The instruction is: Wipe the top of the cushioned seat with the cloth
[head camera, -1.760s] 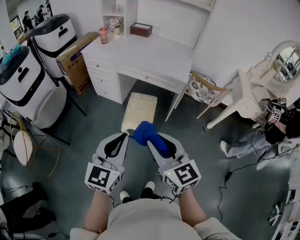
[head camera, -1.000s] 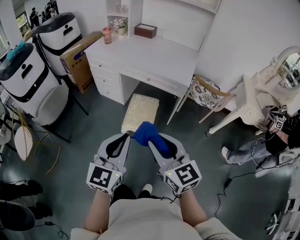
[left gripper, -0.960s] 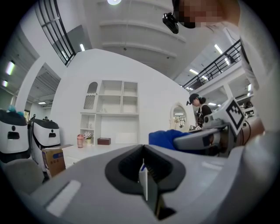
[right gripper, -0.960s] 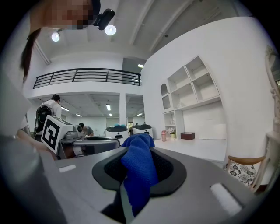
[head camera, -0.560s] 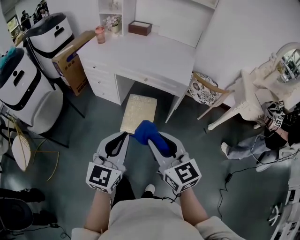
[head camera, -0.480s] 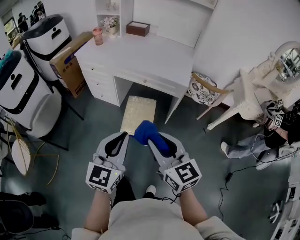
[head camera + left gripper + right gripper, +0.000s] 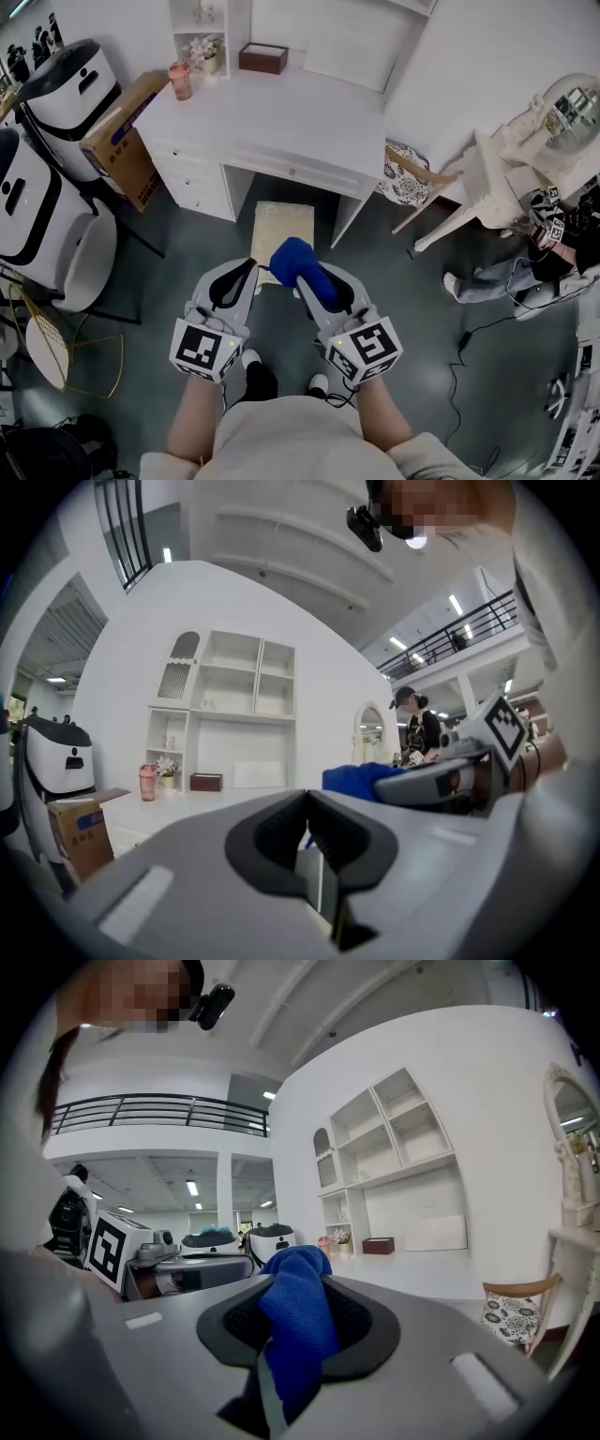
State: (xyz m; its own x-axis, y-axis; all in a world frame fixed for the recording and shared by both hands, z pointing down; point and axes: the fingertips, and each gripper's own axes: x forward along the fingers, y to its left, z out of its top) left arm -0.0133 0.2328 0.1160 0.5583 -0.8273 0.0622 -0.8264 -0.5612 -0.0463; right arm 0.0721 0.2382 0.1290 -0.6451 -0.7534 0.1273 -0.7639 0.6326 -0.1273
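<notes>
Two grippers, one job: my right gripper [image 7: 306, 281] is clamped on the blue cloth [image 7: 293, 259], my left gripper [image 7: 247, 270] is closed empty, and the cushioned seat [image 7: 281, 223] lies straight ahead and lower, its long axis running away from me under the bench [image 7: 281, 117].

White desk [image 7: 291, 117] against white wall [image 7: 487, 56]; dark grey floor [image 7: 394, 281]; cardboard box [image 7: 120, 148] left of desk.
</notes>
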